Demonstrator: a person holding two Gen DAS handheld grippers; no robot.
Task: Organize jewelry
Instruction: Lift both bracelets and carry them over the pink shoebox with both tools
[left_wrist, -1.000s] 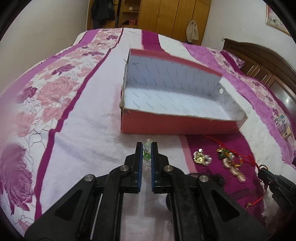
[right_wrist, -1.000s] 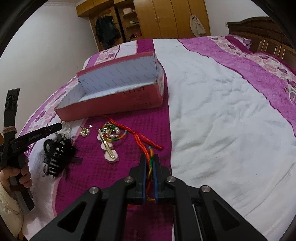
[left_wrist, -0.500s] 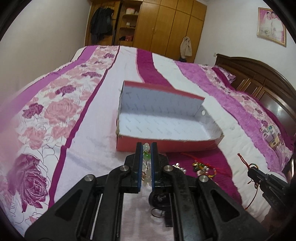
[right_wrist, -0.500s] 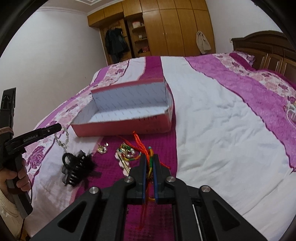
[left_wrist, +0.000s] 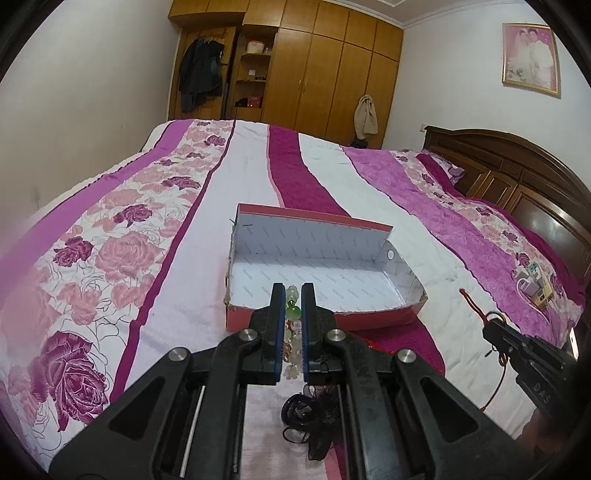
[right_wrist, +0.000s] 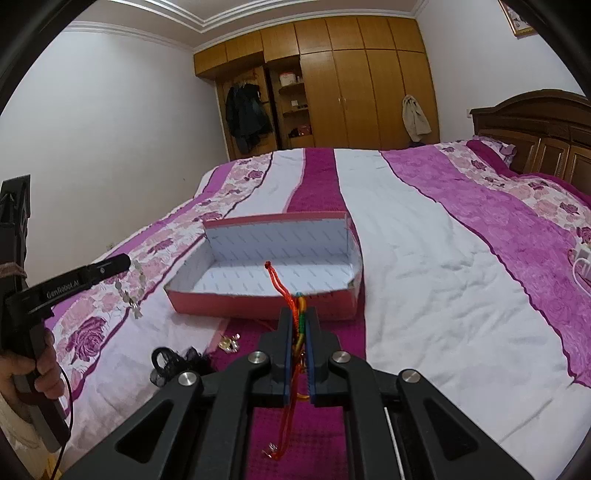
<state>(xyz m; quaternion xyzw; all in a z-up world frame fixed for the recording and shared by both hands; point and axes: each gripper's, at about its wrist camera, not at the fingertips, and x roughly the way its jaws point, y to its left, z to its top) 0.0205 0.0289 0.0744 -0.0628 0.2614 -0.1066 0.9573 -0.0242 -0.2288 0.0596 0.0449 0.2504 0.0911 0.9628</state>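
left gripper (left_wrist: 294, 295): jaws clamped on pale green bead strand (left_wrist: 291, 314), held above the bed
right gripper (right_wrist: 300, 314): jaws clamped on red and multicolour cord bracelet (right_wrist: 295, 306), tail hanging below
box (right_wrist: 258, 301): red, white inside, open top, just beyond both jaws
room: bed (right_wrist: 424, 258) bare to the right of the box
nearby: black hair claw (right_wrist: 173, 363) and gold trinkets (right_wrist: 229, 343) on the cover below
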